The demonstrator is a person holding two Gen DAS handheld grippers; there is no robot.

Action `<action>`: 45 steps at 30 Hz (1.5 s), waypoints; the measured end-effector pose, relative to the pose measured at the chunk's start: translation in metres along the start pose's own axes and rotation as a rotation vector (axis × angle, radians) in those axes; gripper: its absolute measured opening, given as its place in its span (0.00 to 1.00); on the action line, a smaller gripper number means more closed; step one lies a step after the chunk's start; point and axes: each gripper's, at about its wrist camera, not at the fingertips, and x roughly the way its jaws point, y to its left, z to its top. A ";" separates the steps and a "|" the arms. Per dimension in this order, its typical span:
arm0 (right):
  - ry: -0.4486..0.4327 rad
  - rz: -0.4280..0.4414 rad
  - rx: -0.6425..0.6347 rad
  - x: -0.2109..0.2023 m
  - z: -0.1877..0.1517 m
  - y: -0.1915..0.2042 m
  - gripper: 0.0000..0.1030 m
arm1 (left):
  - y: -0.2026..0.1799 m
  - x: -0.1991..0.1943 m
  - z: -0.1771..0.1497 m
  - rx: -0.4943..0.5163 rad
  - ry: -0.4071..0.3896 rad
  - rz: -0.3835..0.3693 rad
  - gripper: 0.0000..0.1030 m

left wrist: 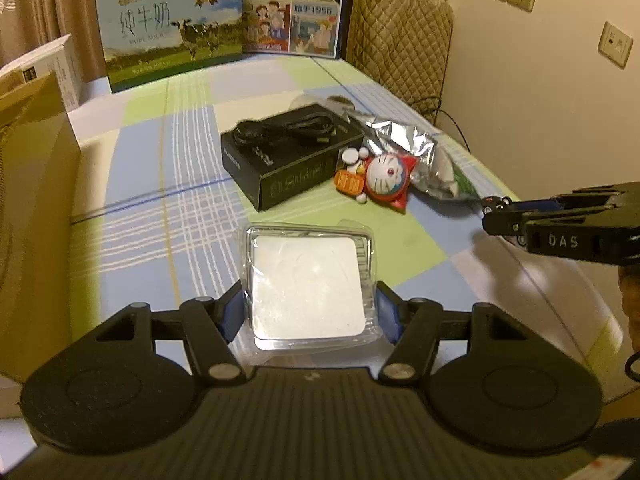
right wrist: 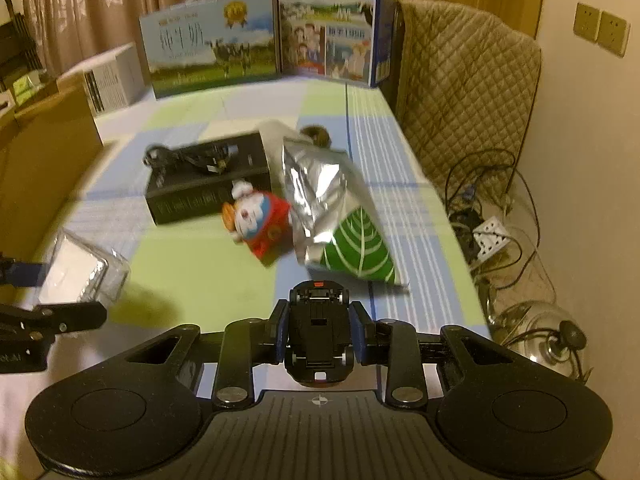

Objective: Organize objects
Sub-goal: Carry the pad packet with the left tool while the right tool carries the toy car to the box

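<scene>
My left gripper [left wrist: 310, 314] is shut on a clear plastic case with a white pad inside [left wrist: 308, 288], held just above the checked tablecloth [left wrist: 160, 200]; the case also shows in the right wrist view [right wrist: 78, 274]. My right gripper [right wrist: 319, 338] is shut on a small black toy car [right wrist: 319, 336], and shows from the side in the left wrist view [left wrist: 500, 218]. A black box [left wrist: 288, 156] with a coiled black cable [left wrist: 288, 128] on top lies mid-table. A Doraemon toy [left wrist: 380, 176] and a silver foil bag [left wrist: 420, 152] lie right of the box.
Two milk cartons [left wrist: 172, 32] [left wrist: 294, 4] stand at the table's far edge. Cardboard boxes [left wrist: 32, 184] stand on the left. A quilted chair [left wrist: 400, 36] is at the far right. Cables and a power strip [right wrist: 490, 238] lie on the floor right of the table.
</scene>
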 end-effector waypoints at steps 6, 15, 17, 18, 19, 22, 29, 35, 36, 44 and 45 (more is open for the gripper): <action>-0.047 0.023 0.013 -0.034 0.015 0.011 0.27 | 0.002 -0.032 0.007 -0.016 -0.031 -0.001 0.59; -0.101 0.078 0.006 -0.082 0.023 0.045 0.27 | 0.011 -0.089 0.005 -0.044 -0.082 0.014 0.59; -0.112 0.093 -0.002 -0.091 0.024 0.056 0.27 | 0.015 -0.102 0.003 -0.050 -0.090 0.022 0.59; -0.116 0.099 -0.005 -0.094 0.025 0.060 0.27 | 0.017 -0.106 0.002 -0.054 -0.093 0.024 0.59; -0.120 0.106 -0.010 -0.098 0.025 0.065 0.27 | 0.018 -0.112 0.001 -0.058 -0.097 0.028 0.59; -0.129 0.124 -0.025 -0.107 0.025 0.079 0.27 | 0.022 -0.128 -0.003 -0.064 -0.108 0.041 0.59; -0.143 0.160 -0.065 -0.123 0.025 0.108 0.27 | 0.033 -0.160 -0.006 -0.080 -0.138 0.069 0.59; -0.156 0.189 -0.099 -0.130 0.026 0.128 0.27 | 0.043 -0.181 -0.009 -0.093 -0.162 0.098 0.59; -0.157 0.192 -0.105 -0.131 0.027 0.132 0.27 | 0.044 -0.183 -0.009 -0.095 -0.164 0.102 0.59; -0.167 0.218 -0.136 -0.138 0.027 0.151 0.27 | 0.060 -0.203 -0.014 -0.109 -0.177 0.131 0.59; -0.167 0.221 -0.139 -0.138 0.027 0.153 0.27 | 0.061 -0.205 -0.014 -0.110 -0.178 0.134 0.59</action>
